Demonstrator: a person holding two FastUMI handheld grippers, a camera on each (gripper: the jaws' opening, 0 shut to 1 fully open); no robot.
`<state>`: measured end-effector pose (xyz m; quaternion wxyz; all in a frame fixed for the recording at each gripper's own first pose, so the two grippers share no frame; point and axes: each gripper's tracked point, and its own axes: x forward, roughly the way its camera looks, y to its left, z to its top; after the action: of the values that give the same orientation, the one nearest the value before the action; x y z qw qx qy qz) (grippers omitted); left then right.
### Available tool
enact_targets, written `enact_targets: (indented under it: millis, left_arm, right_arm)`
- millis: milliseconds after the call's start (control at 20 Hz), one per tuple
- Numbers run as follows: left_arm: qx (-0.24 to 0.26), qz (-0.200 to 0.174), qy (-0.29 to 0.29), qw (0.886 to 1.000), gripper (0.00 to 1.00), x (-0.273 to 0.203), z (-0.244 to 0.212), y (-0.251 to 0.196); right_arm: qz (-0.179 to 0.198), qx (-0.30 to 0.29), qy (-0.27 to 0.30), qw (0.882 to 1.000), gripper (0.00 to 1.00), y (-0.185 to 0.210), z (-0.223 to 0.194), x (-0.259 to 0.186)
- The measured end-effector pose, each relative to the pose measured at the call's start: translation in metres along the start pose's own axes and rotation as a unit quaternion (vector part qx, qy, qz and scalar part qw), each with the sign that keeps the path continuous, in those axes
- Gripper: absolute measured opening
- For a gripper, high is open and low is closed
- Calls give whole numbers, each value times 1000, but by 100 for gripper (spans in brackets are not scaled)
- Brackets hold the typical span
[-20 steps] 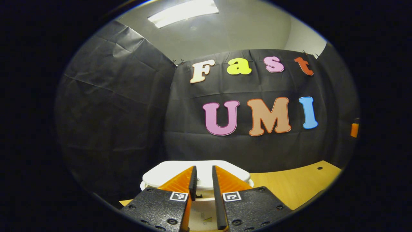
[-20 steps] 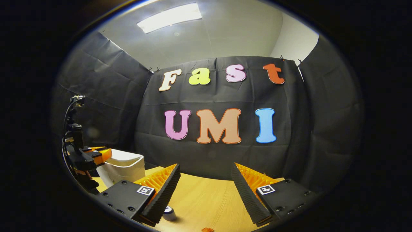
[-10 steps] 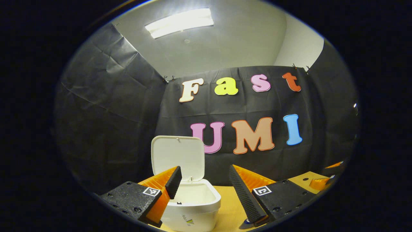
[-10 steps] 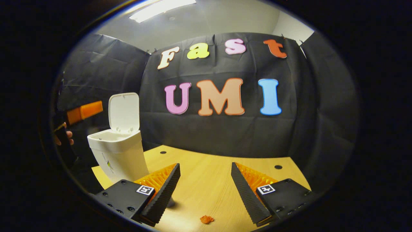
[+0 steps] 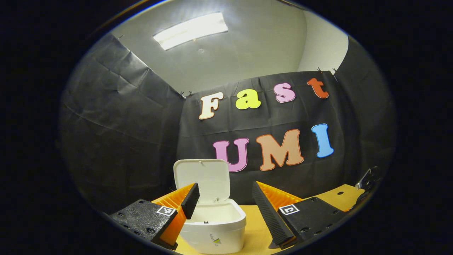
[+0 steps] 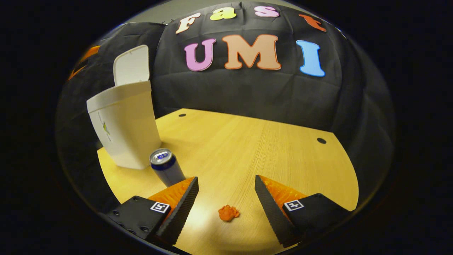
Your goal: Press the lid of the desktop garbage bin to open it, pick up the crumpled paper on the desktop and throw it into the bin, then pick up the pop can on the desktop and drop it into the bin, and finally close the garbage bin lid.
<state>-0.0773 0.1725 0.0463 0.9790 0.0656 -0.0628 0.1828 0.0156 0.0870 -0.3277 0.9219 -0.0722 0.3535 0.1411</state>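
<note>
The wooden counter [image 6: 269,141] carries everything. The white garbage bin [image 6: 124,127] stands at its far left in the right gripper view, its lid [image 6: 131,66] raised upright behind the mouth. In the left gripper view the bin [image 5: 214,226] sits just ahead, lid [image 5: 202,179] up and the inside bare. The left claw [image 5: 226,200] is spread wide, holding nothing. The right claw [image 6: 226,191] is spread too, hanging above the counter. A blue pop can [image 6: 165,169] stands upright just beside the bin's base. The small orange crumpled paper [image 6: 228,213] lies on the counter, seen between the right claw's fingers, apart from both.
</note>
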Motion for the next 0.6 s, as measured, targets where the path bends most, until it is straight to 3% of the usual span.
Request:
enact_targets:
  millis: [250, 400, 500, 550, 600]
  left_arm:
    - [21, 13, -6, 1000, 92, -7, 8, 7]
    - [28, 17, -4, 999, 92, -7, 9, 9]
    - [29, 18, -2, 999, 96, -6, 7, 10]
    - [28, 18, 0, 999, 93, -7, 6, 10]
    - [27, 18, 0, 999, 93, -7, 6, 11]
  right_arm:
    - [8, -5, 66, 998, 100, -1, -41, 25]
    - [4, -6, 91, 996, 93, -4, -58, 32]
    - [14, -7, 111, 994, 84, -1, -68, 38]
    - [21, -3, 124, 992, 72, 1, -74, 40]
    - [22, 0, 136, 991, 65, 1, -80, 41]
